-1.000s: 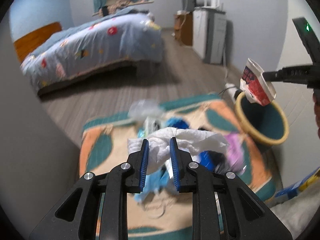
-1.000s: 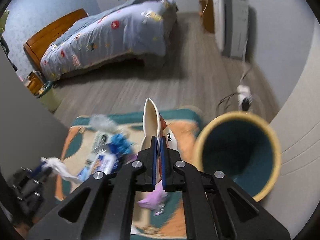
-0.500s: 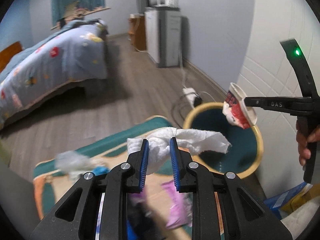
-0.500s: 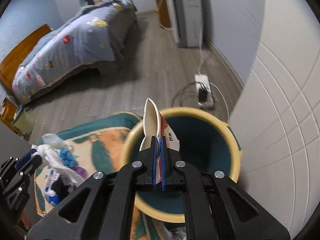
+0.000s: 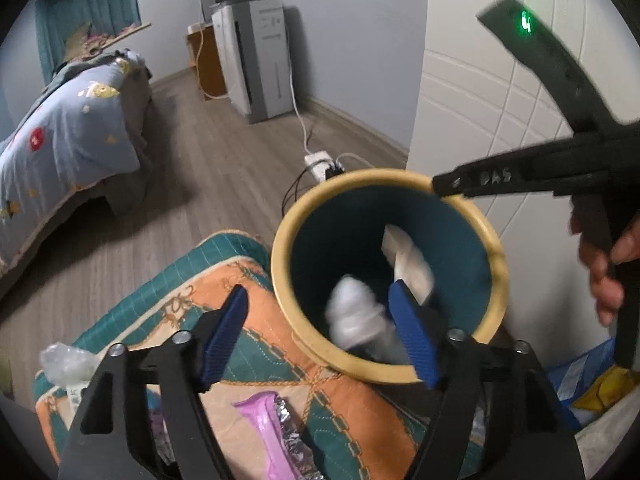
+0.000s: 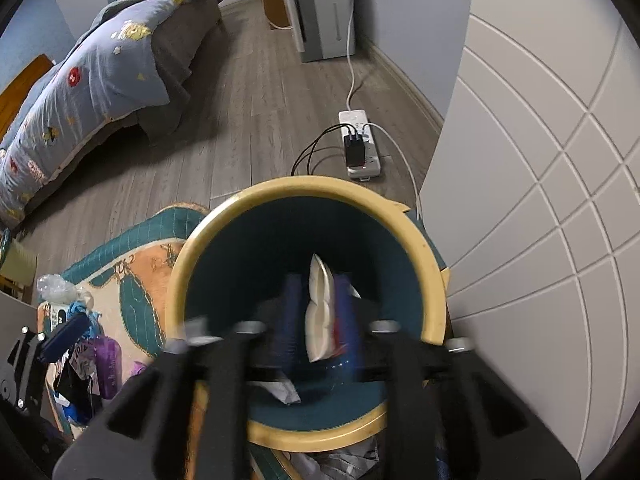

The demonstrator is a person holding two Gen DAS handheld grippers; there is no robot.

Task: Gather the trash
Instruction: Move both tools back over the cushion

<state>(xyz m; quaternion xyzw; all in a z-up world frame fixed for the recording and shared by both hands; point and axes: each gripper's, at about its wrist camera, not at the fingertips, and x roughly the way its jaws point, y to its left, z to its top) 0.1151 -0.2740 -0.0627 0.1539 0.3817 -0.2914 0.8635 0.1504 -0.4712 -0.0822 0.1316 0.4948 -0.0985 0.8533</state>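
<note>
A teal bin with a yellow rim stands at the mat's corner by the wall. My left gripper is open wide over the bin's near rim. A white tissue wad, blurred, is falling inside the bin just beyond it. My right gripper is open over the bin mouth, its jaws blurred; the crushed paper cup is between and below them, loose inside the bin. The right gripper's arm reaches over the bin's far rim.
An orange and teal mat holds more trash: a purple foil wrapper, a clear plastic wad, blue and purple wrappers. A power strip with cables lies on the floor behind the bin. A bed stands left, a wall right.
Both grippers moved over the bin and opened. The tissue left my left gripper and the paper cup left my right gripper; both are dropping into the bin.
</note>
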